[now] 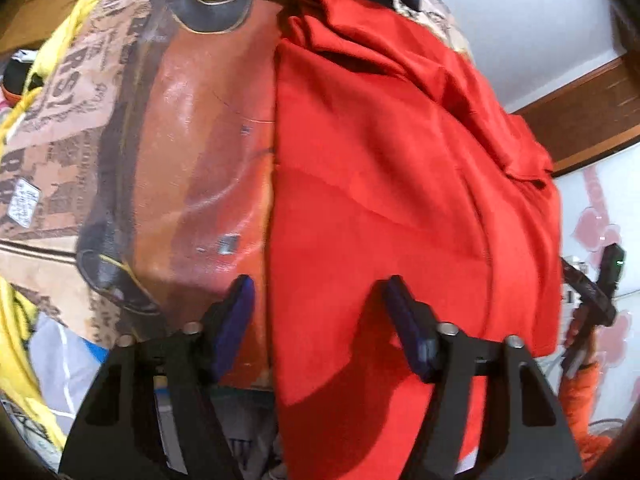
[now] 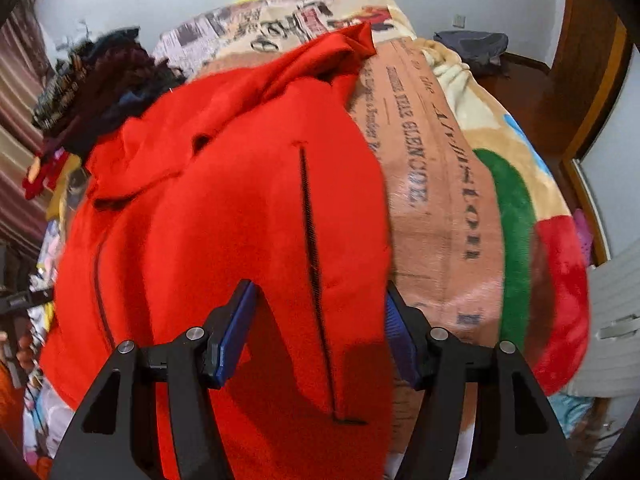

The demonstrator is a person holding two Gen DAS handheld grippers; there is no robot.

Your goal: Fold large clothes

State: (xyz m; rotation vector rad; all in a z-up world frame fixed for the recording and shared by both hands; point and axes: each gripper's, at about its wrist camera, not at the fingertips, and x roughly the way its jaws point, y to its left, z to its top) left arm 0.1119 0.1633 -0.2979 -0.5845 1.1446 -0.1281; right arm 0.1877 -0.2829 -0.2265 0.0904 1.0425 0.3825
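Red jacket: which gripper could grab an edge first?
Probably the left gripper: the red jacket has its side edge right between its open jaws. The right gripper also straddles an edge, but mostly flat cloth.

The red fleece garment (image 1: pixel 400 208) runs off the bottom edge of the left wrist view, so its lower hem cannot be seen. It covers much of the printed plush blanket (image 1: pixel 188 152) on the bed, hiding the lettering beneath. Both views are softly blurred, and the blanket's small print is unreadable. At the bed's far left corner in the right wrist view, a dark heap of clothes (image 2: pixel 100 84) is too smeared to sort into separate pieces. The yellow fabric (image 1: pixel 16 320) is cut off by the left view's edge.
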